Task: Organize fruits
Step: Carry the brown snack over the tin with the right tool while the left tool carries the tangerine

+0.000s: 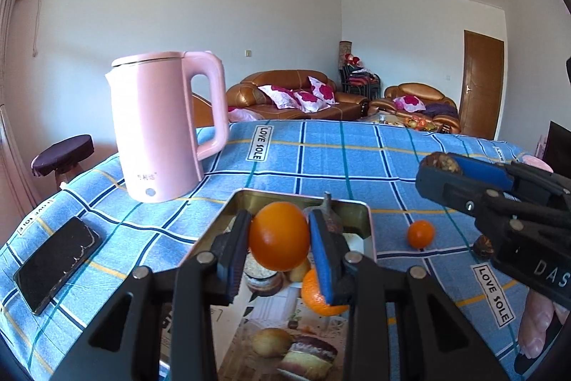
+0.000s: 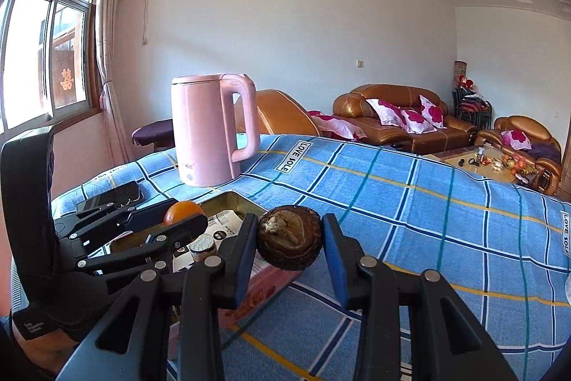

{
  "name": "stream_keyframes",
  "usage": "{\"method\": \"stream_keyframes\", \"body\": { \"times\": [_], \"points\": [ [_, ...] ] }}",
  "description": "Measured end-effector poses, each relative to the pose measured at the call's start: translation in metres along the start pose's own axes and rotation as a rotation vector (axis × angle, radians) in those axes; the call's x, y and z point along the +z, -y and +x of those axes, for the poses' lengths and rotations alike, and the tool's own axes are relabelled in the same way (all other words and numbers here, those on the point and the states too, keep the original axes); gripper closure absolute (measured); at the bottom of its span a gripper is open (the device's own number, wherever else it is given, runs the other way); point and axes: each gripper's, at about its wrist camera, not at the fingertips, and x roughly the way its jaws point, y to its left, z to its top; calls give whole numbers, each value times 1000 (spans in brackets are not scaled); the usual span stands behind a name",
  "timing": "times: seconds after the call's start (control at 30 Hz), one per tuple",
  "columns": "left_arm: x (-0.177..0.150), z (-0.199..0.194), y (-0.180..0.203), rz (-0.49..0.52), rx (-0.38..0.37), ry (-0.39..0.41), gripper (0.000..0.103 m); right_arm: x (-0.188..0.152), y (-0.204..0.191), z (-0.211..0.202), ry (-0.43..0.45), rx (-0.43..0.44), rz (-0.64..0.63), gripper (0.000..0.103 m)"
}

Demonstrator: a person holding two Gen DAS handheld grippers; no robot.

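Left wrist view: going left to right, a dark phone (image 1: 57,265) lies flat on the blue checked cloth (image 1: 321,159) covering the table, then a pink kettle (image 1: 160,127) stands upright behind the open metal tin (image 1: 367,220). Left claw (image 1: 280,238) is clamped on a large orange (image 1: 279,236), pads on opposite sides at its widest girth, the fruit hanging over the tin. Judgement: firm, smooth, slightly slick skin, moderate weight; a hold across the equator suits it, since higher or lower it would squirt out. Inside the tin sit another orange (image 1: 316,299), partly hidden by the claw's right finger, and a dark stemmed fruit (image 1: 330,220). Further right, a small orange (image 1: 421,233) lies on the cloth just beside the tin, not yet collected; round, it will likely roll if nudged, so close on it from both sides. Right wrist view: right claw (image 2: 289,238) grips a brown, rough-shelled round fruit (image 2: 289,238) above the cloth, just right of the tin's edge. Judgement: hard dry rind, light, good friction, but possibly brittle where the rind looks cracked, so keep the squeeze gentle.
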Motion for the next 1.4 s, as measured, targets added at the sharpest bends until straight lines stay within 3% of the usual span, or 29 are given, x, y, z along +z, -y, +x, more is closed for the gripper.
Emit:
{"method": "stream_keyframes", "body": {
  "times": [0.7, 1.4],
  "points": [
    [-10, 0, -28, -13, 56, -41, 68, 10, -39, 37, -35, 82, -29, 64],
    [-15, 8, -35, -7, 30, -126, 67, 0, -51, 69, -123, 111, -28, 64]
  ]
}}
